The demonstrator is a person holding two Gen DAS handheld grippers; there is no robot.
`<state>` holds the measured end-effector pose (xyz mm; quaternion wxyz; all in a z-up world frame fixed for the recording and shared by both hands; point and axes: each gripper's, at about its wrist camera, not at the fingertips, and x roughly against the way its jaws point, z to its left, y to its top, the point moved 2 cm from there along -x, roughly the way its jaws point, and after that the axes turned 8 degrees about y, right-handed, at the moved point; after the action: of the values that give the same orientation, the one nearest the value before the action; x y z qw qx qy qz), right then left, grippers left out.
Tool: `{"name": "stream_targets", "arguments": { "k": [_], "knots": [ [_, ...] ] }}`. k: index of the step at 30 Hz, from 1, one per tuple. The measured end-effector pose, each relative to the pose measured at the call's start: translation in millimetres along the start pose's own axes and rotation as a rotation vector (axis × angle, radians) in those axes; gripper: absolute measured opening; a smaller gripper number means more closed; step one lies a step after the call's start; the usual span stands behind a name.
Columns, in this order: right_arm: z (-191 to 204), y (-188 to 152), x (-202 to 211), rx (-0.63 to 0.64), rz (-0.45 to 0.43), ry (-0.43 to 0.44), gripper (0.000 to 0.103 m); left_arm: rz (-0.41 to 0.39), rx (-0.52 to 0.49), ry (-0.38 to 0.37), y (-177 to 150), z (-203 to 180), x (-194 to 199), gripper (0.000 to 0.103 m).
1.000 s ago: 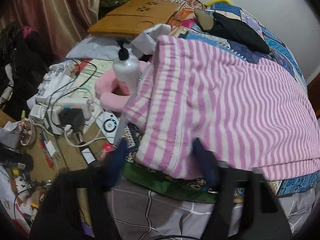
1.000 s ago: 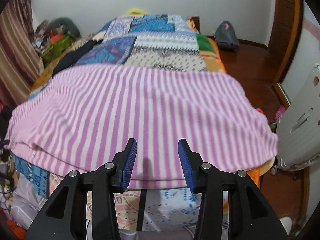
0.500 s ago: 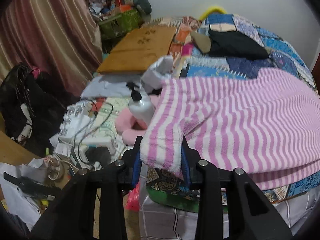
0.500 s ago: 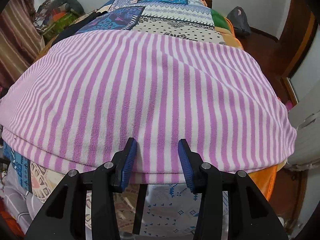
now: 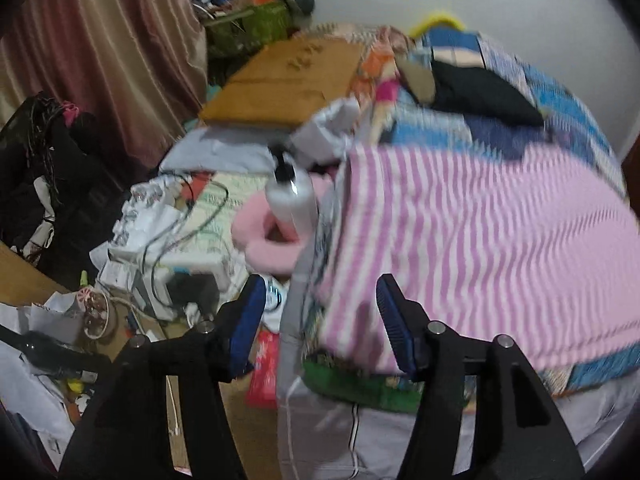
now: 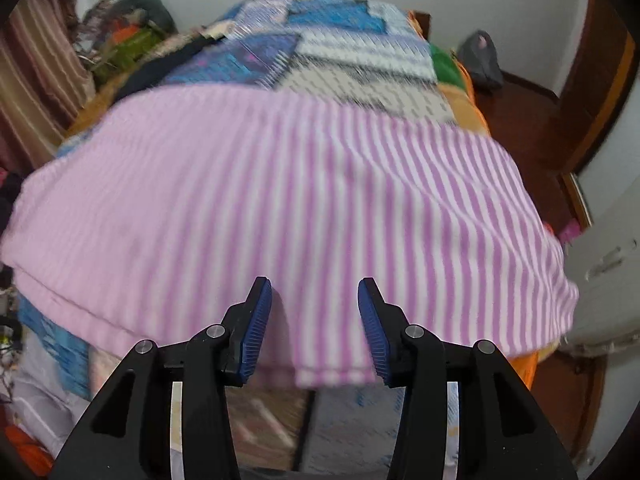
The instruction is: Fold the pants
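Left gripper [image 5: 320,312] jaws wide apart, empty, where half a second ago clamped on the corner of the pink-and-white striped fleece pants [image 5: 472,248]. Right gripper [image 6: 315,320] jaws parted, unchanged, hem between them. Pants flat across patchwork-quilted bed [image 6: 340,52]. Only left view shows white pump bottle [image 5: 291,196] beside bed.

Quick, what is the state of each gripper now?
Left gripper: open, holding nothing.
Right gripper: open, holding nothing, near the pants.

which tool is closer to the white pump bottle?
Left. The left tool is open at the pants' corner, with the bottle just beyond it beside the bed. The right tool, open at the pants' near edge, doesn't see the bottle.
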<state>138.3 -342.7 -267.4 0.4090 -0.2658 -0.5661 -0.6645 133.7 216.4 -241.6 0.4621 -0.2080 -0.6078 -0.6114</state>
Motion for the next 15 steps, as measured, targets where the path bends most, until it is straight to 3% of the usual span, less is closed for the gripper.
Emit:
{"name": "stream_targets", "arguments": {
  "k": [6, 8, 15],
  "knots": [
    [62, 60, 9, 0.175, -0.076, 0.083, 0.043, -0.026, -0.021, -0.022, 50, -15, -20, 0.058],
    [89, 84, 4, 0.239, -0.097, 0.130, 0.051, -0.009, -0.025, -0.032, 61, -21, -37, 0.058],
    [174, 157, -58, 0.397, -0.065, 0.288, 0.051, 0.088, -0.001, -0.141, 80, -33, -94, 0.058]
  ]
}}
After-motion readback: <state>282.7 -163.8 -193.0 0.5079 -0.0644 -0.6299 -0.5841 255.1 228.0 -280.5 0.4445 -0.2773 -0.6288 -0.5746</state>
